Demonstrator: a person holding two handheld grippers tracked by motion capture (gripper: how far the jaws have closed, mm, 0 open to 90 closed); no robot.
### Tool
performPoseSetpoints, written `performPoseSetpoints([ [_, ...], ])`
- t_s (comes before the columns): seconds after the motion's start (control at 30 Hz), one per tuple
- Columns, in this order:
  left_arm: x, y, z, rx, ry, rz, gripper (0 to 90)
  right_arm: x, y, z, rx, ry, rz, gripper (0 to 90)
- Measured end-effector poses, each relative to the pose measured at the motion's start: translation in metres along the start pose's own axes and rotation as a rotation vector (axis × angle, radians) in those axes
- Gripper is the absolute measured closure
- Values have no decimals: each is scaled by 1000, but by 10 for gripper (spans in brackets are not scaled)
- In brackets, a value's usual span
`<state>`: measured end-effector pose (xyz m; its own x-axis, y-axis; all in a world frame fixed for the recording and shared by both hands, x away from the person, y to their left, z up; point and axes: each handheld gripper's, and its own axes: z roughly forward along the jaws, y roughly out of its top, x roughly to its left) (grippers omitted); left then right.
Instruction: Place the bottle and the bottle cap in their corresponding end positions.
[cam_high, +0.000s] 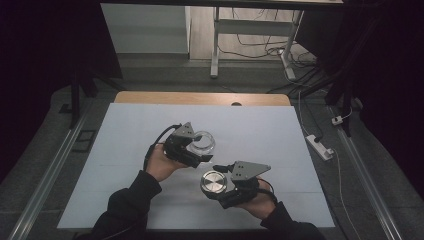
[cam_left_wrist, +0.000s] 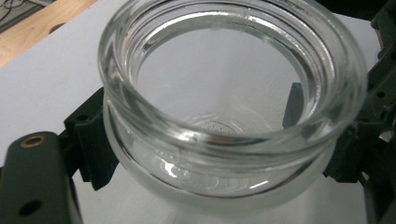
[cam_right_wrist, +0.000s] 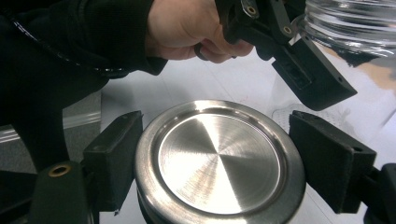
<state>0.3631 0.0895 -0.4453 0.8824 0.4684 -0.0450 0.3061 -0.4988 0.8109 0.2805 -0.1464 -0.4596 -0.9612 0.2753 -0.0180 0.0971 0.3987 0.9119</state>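
The left gripper (cam_high: 196, 150) clamps the glass jar (cam_high: 202, 141); the right gripper (cam_high: 220, 186) holds the steel lid (cam_high: 213, 182) at 5 o'clock of it; the lid should meet the jar mouth level.

The glass jar (cam_left_wrist: 229, 107) hides most of both jaws gripping it.

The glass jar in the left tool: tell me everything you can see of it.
The glass jar is clear, thick-walled and round, with a wide open mouth and a stepped band under the rim. It has no lid on and looks empty. The left tool is shut on it, black pads pressing its wall from both sides. In the high view it sits over the white table cover, ahead of the metal lid in the right tool. Whether it rests on the cover I cannot tell.
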Motion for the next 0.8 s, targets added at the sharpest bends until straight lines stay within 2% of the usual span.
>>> performPoseSetpoints([
  [0.27, 7, -2, 5, -16, 31, -17, 155, 2, -10, 13, 6, 17, 8, 203],
  [0.57, 16, -5, 11, -13, 66, -24, 155, 1, -22, 31, 27, 47, 61, 204],
  [0.8, 25, -9, 18, -12, 88, -38, 155, -1, -32, 45, 54, 44, 61, 204],
])
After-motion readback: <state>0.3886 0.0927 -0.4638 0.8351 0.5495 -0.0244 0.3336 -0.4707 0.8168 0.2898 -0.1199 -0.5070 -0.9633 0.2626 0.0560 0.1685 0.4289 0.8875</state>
